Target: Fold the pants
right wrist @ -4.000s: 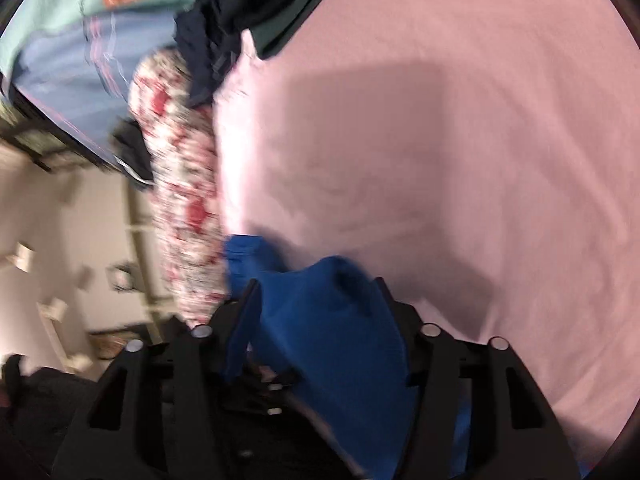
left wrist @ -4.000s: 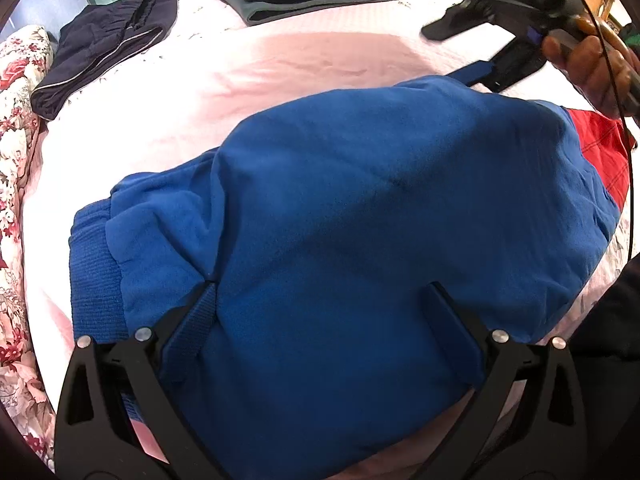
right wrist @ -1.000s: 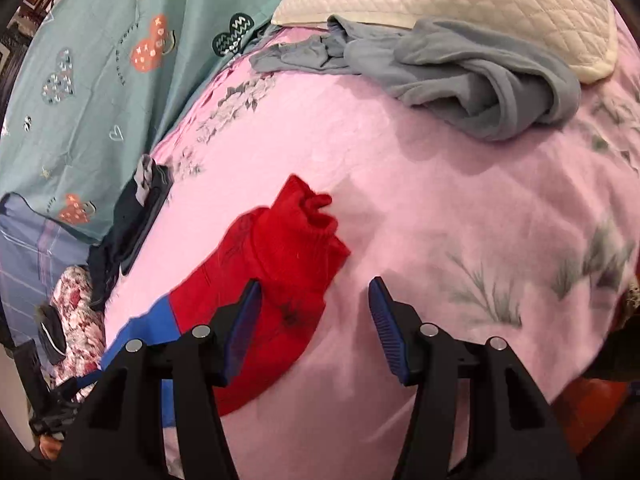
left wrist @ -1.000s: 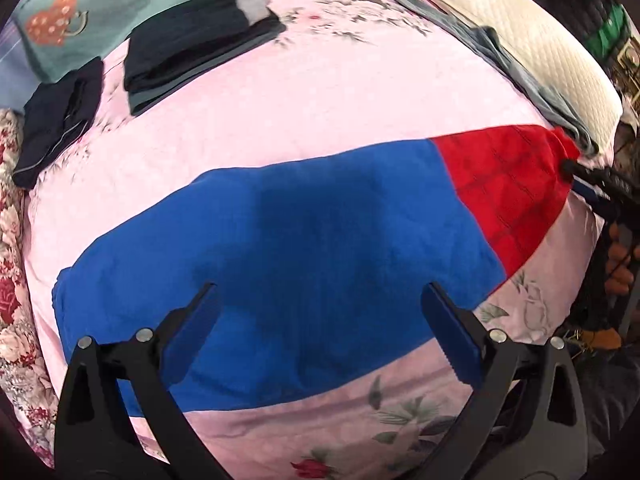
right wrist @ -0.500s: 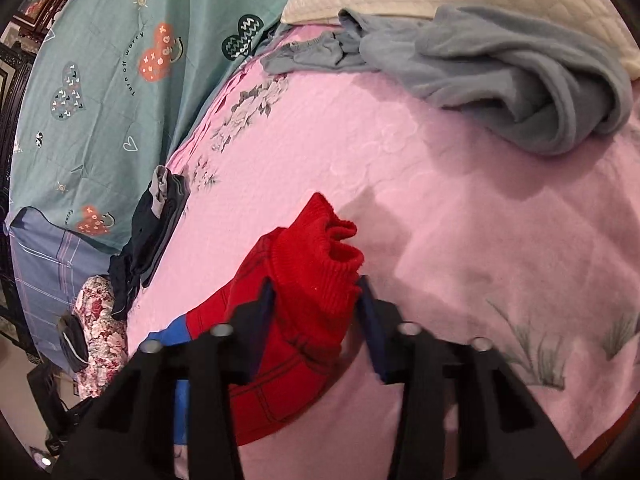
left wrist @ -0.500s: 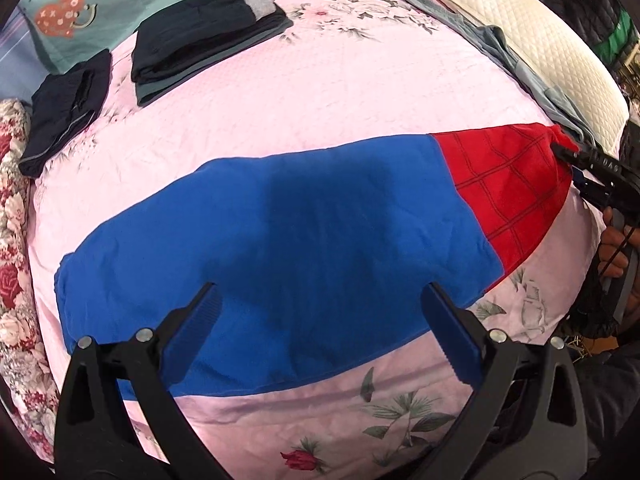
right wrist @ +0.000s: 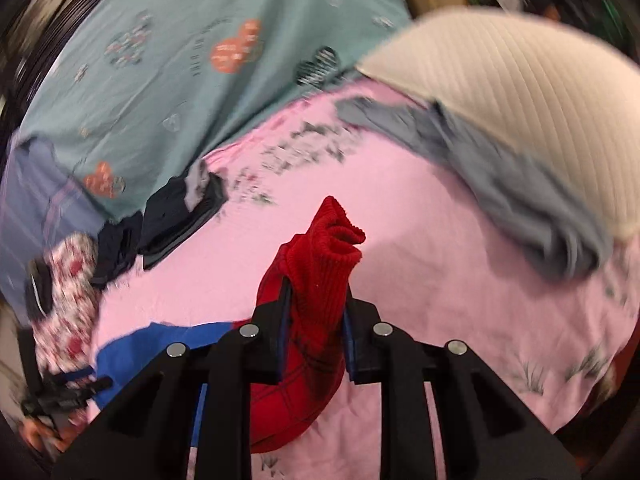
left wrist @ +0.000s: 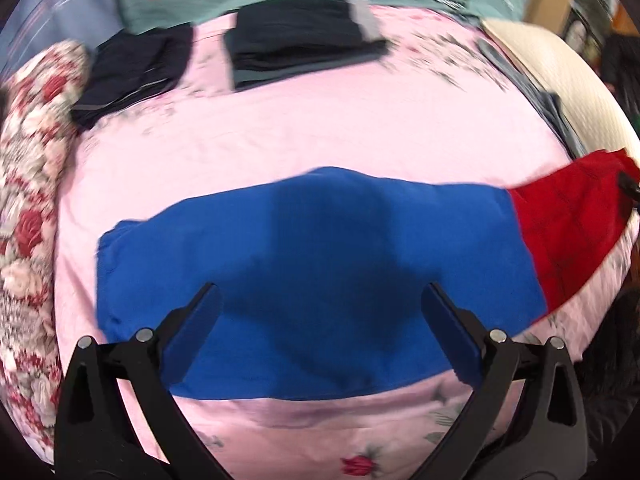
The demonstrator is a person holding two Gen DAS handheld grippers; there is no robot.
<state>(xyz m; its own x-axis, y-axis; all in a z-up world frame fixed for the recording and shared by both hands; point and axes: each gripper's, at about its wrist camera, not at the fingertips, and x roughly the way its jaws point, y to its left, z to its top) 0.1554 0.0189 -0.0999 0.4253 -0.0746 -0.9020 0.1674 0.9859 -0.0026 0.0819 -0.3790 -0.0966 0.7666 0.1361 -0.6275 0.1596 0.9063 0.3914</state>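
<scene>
Right hand-held gripper (right wrist: 314,316) clamps the blue-and-red fleece pants' (left wrist: 320,264) ribbed red cuff (right wrist: 324,264); left hand-held gripper (left wrist: 320,320) hovers wide open, empty, over pink bed sheet (left wrist: 320,120).

pants (left wrist: 320,264): soft matt fleece-like cloth, blue; red cuff (right wrist: 324,256) coarse ribbed knit. bedsheet (left wrist: 320,136): smooth matt pink cloth, faint floral print. pillow (right wrist: 520,92): cream quilted cloth, ridged. grey garment (right wrist: 520,184): soft matt cloth. left gripper (left wrist: 320,320) and right gripper (right wrist: 314,320): matt black plastic frames, shiny metal rivets, blue pads (left wrist: 192,336) that look rubbery.
</scene>
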